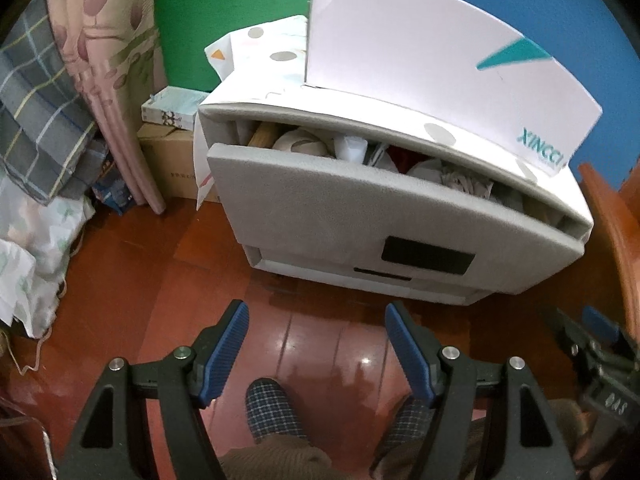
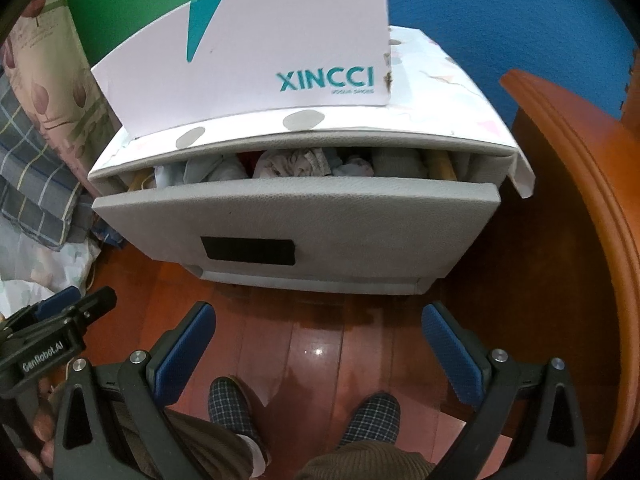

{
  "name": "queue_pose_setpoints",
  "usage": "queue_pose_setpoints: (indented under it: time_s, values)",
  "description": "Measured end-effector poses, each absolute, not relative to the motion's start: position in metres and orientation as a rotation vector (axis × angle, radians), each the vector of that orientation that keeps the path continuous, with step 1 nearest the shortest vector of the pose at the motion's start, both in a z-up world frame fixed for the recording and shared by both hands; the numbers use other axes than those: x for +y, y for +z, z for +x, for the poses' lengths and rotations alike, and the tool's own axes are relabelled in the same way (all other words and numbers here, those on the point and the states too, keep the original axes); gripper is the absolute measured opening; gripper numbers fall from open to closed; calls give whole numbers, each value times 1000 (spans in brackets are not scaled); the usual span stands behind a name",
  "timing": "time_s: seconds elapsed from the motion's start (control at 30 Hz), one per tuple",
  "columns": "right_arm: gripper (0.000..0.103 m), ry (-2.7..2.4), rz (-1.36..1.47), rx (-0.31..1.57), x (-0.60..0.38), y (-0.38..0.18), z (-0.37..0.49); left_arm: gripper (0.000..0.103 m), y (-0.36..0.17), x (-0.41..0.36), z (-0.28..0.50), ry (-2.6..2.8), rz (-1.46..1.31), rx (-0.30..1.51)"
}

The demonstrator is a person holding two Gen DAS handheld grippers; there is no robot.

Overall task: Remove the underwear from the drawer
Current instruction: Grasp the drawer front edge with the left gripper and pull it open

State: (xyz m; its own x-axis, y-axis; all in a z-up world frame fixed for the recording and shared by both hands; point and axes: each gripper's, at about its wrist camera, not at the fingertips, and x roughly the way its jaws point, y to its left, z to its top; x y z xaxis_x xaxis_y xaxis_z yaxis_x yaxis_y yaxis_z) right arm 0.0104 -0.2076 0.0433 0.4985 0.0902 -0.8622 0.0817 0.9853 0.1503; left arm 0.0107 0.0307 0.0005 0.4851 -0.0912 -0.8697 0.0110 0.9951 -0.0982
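Observation:
A grey fabric drawer [image 1: 360, 216] [image 2: 296, 216] stands pulled partly out of a low white cabinet. Crumpled underwear and other clothes [image 1: 304, 146] [image 2: 296, 164] fill the gap at its top. A black handle patch [image 1: 428, 256] [image 2: 248, 250] is on the drawer front. My left gripper [image 1: 316, 320] is open and empty above the floor, in front of the drawer. My right gripper [image 2: 318, 324] is open and empty, also in front of the drawer. The left gripper also shows at the left edge of the right wrist view [image 2: 60, 320].
A white XINCCI shoe box [image 1: 440, 60] [image 2: 260, 56] sits on the cabinet top. Bedding and curtain [image 1: 60, 100] lie to the left, cardboard boxes [image 1: 168, 160] behind. An orange wooden furniture edge [image 2: 580, 200] stands at right. My slippered feet [image 2: 228, 404] rest on the wood floor.

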Motion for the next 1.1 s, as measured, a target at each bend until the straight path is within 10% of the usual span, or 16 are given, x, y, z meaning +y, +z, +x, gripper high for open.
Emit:
queue_pose_setpoints:
  time_s: [1.1]
  values:
    - [102,71,189,1095,-228,36,-2,79,-45,100,139,34,-709,1144]
